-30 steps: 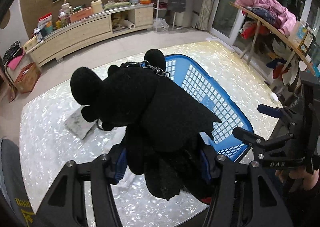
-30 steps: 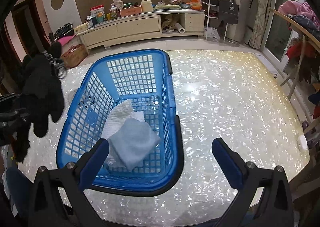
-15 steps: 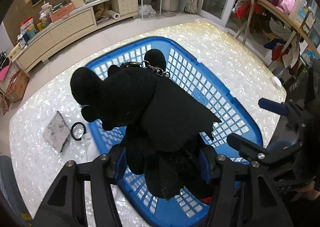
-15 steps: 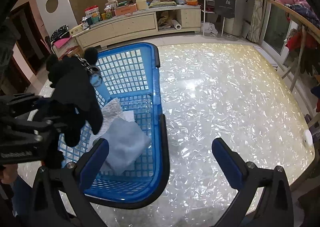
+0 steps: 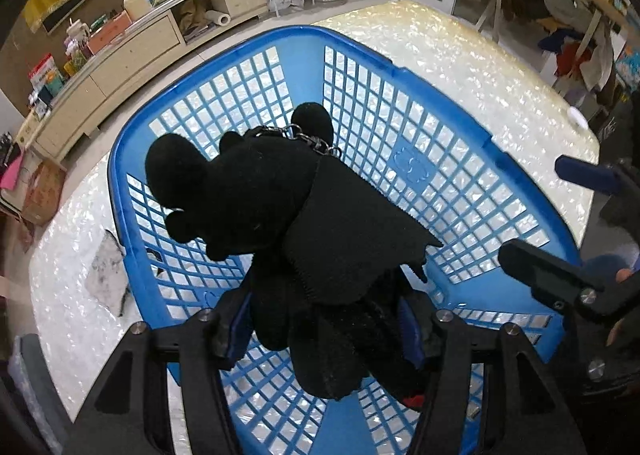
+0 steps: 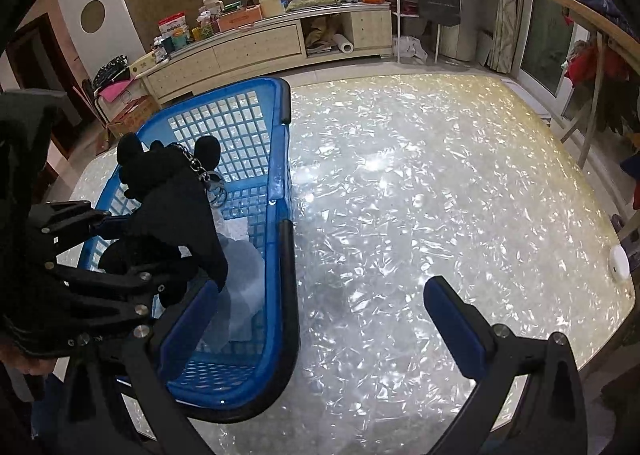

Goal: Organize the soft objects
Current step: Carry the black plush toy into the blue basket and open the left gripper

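A black plush toy with felt wings and a metal chain hangs over the inside of the blue lattice basket. My left gripper is shut on its lower body and points steeply down. In the right wrist view the plush toy and the left gripper sit above the basket, over the folded pale cloths lying in it. My right gripper stands open with nothing in it, its left finger at the basket's near wall and its right one over the table.
The basket stands on a pearly white table. A grey cloth lies left of the basket. A small white round object sits at the table's right edge. Beyond are a low cabinet and a clothes rack.
My left gripper has carried the plush toy from left of the basket to over its inside and lower. The right gripper has stayed almost still.
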The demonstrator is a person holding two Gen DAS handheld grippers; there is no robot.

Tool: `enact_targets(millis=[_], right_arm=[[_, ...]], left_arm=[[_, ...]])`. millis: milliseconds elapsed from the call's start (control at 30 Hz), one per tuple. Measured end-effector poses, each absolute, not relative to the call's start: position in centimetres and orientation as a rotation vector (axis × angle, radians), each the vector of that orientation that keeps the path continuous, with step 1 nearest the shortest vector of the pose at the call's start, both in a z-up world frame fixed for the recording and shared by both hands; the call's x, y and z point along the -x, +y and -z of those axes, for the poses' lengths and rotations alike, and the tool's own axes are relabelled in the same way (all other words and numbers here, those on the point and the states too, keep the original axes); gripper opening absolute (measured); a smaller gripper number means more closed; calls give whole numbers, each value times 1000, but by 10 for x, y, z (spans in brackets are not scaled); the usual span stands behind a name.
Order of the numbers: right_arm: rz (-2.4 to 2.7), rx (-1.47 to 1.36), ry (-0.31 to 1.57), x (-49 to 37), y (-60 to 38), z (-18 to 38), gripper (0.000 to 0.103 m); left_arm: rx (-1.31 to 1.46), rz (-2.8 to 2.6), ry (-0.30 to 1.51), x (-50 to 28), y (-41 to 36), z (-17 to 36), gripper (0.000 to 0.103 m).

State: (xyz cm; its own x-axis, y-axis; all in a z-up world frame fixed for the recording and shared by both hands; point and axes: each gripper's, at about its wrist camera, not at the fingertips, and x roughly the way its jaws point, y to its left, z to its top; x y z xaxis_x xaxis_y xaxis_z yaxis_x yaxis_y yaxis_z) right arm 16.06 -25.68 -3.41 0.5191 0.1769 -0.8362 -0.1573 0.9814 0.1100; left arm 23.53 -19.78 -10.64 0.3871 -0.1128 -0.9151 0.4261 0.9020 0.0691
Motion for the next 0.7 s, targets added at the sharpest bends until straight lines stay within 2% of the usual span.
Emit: enact_targets(millis=[467, 700], right_arm=[[-209, -24, 1015, -162, -255, 34, 103], [-203, -19, 1016, -161, -256, 33, 103]], left_arm=[[-364, 354, 1118, -244, -202, 111, 58], [-351, 346, 1116, -239, -192, 107, 65]])
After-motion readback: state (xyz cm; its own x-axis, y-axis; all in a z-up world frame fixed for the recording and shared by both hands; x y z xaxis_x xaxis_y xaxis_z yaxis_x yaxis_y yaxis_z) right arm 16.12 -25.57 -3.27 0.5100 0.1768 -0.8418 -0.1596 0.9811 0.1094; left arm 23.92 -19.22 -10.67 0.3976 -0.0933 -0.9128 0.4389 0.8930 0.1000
